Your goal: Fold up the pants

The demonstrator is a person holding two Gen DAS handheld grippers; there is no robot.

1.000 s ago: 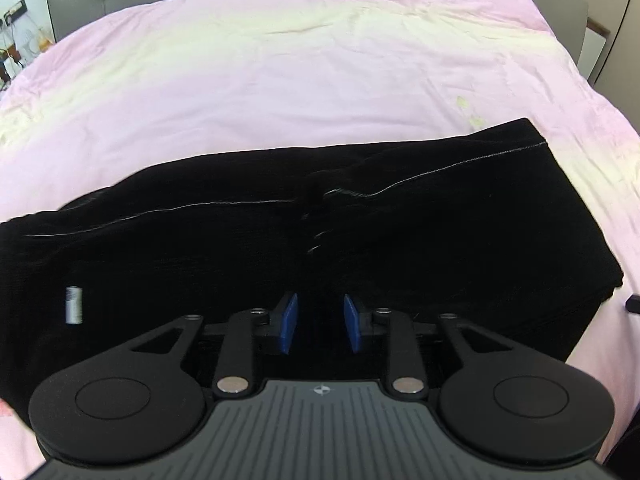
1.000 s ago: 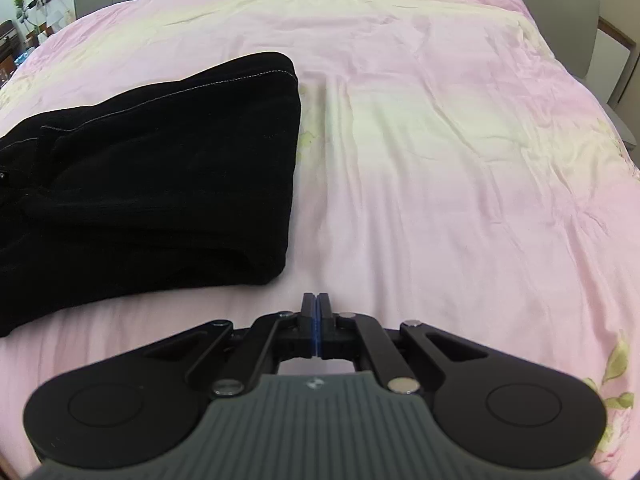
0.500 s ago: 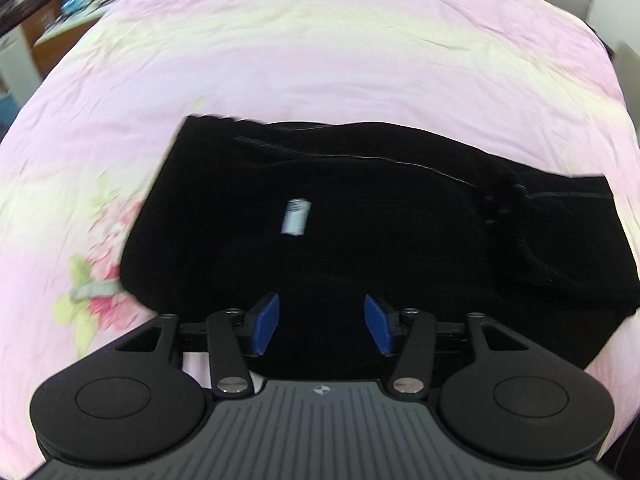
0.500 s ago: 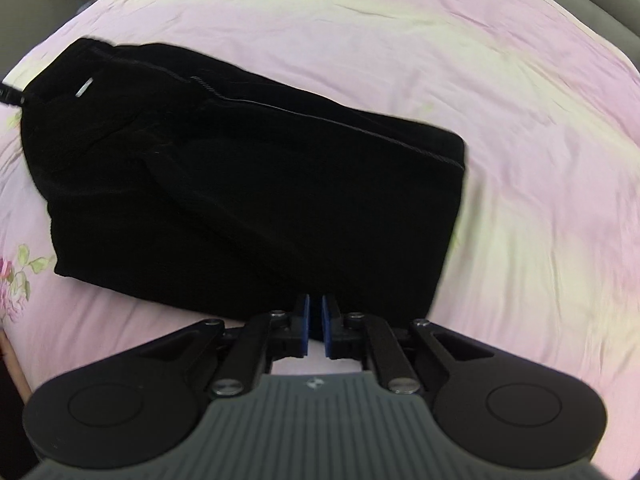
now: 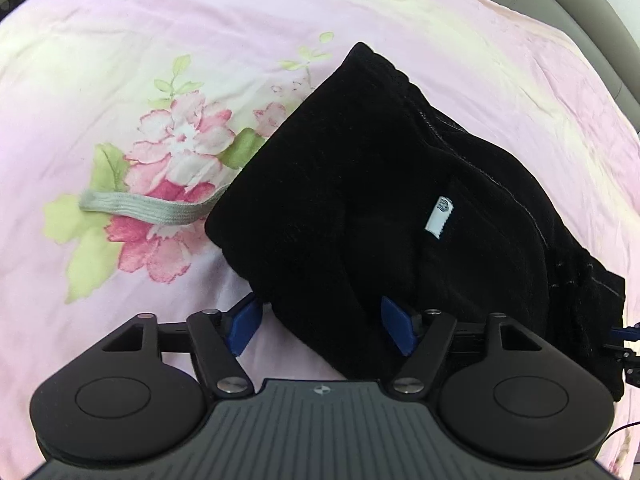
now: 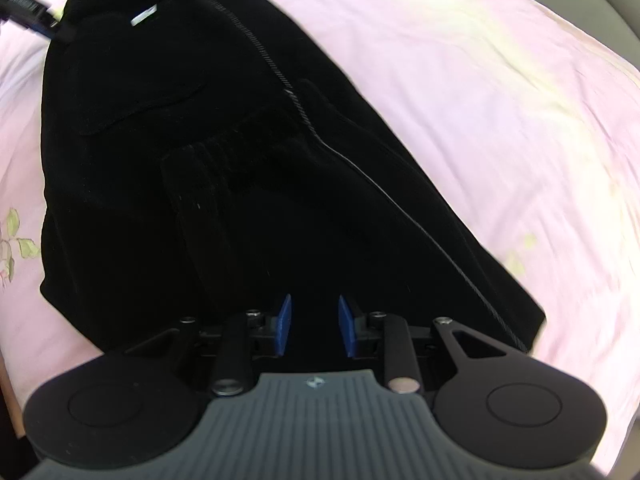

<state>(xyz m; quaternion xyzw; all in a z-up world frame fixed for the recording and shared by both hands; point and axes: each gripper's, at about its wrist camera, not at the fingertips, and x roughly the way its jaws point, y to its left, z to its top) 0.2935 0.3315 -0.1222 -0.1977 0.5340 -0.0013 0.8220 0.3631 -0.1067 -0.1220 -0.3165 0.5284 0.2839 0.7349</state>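
Observation:
The black pants (image 5: 360, 184) lie folded in a compact bundle on the pink bedspread (image 5: 200, 12). A small white label (image 5: 439, 214) shows on top, and a grey drawstring (image 5: 144, 209) trails out to the left. My left gripper (image 5: 320, 326) is open wide, its blue pads (image 5: 244, 322) straddling the near corner of the bundle. In the right wrist view the pants (image 6: 200, 140) fill the middle, with the label (image 6: 143, 17) at the far end. My right gripper (image 6: 313, 326) is open, its pads over the near edge of the pants. The left gripper's tip (image 6: 28, 10) shows at the far corner.
The bedspread (image 6: 480, 80) has a pink flower print (image 5: 176, 160) to the left of the pants. A grey padded bed frame (image 5: 592, 4) curves along the far right edge. The right gripper's tip (image 5: 624, 340) shows at the right edge of the left wrist view.
Both grippers have swung around to the ends of the bundle and moved closer. The left jaws have opened wider. The right jaws have gone from shut to open.

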